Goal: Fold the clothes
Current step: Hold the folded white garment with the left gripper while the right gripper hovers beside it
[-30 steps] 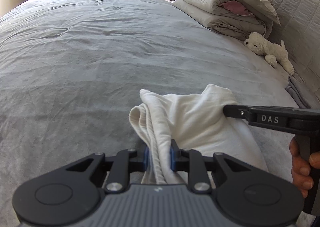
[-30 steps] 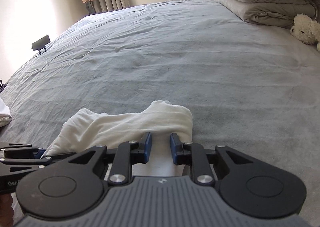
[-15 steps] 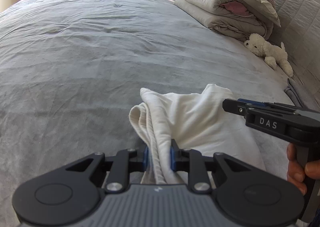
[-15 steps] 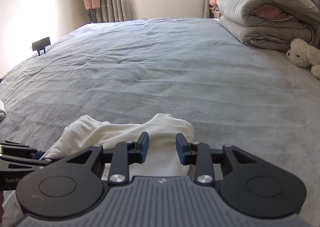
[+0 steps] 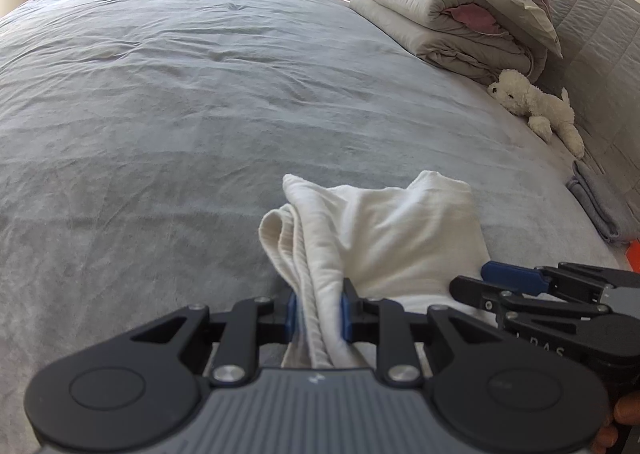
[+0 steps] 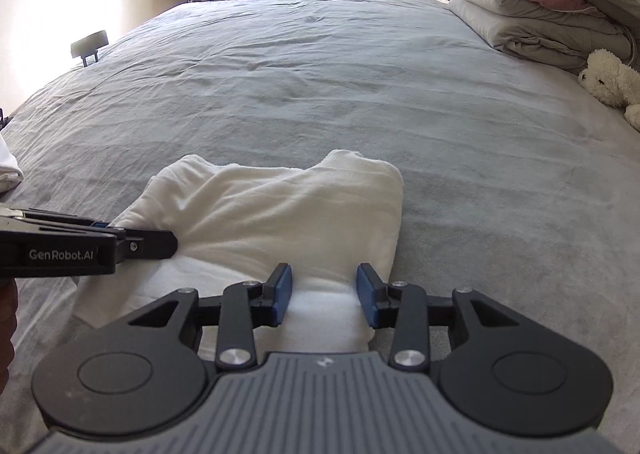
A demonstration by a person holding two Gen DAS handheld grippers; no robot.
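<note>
My left gripper points down and forward, its 2 blue-padded fingers clamped on a bunched white garment. My right gripper, just beside it, is opening; its pads stand clear of the cloth between them.

Your right gripper has let go of the white garment: its fingers are opening, and it has drawn back toward the cloth's near edge.
</note>
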